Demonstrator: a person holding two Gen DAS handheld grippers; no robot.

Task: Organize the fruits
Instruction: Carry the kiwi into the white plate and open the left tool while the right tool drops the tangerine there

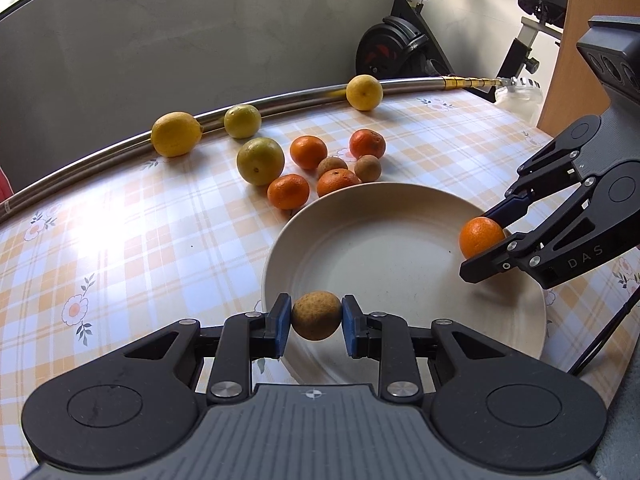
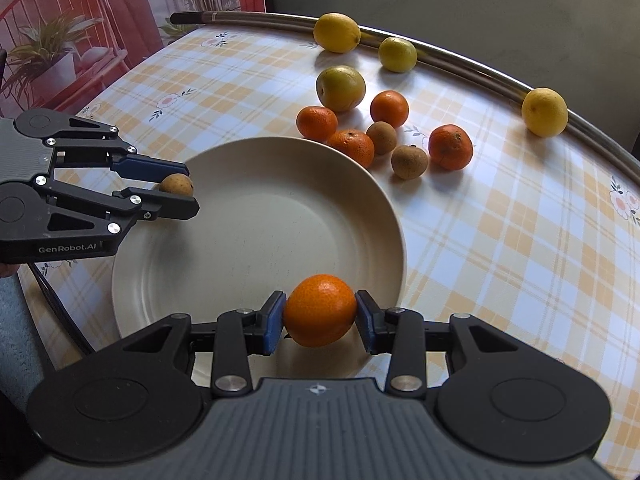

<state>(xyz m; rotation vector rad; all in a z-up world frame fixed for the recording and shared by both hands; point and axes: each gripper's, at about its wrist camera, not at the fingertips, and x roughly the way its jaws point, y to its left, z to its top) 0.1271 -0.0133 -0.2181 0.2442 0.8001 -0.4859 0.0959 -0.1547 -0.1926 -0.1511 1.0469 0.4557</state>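
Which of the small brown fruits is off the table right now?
The brown fruit clamped in the left gripper above the plate; the other two lie among the oranges.

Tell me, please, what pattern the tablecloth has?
The tablecloth has orange and pale blue checks with small flowers, clearest from the right wrist.

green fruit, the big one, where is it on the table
In the left wrist view the big green fruit sits left of the tangerines, just in front of the lemon and the rail, beyond the plate.
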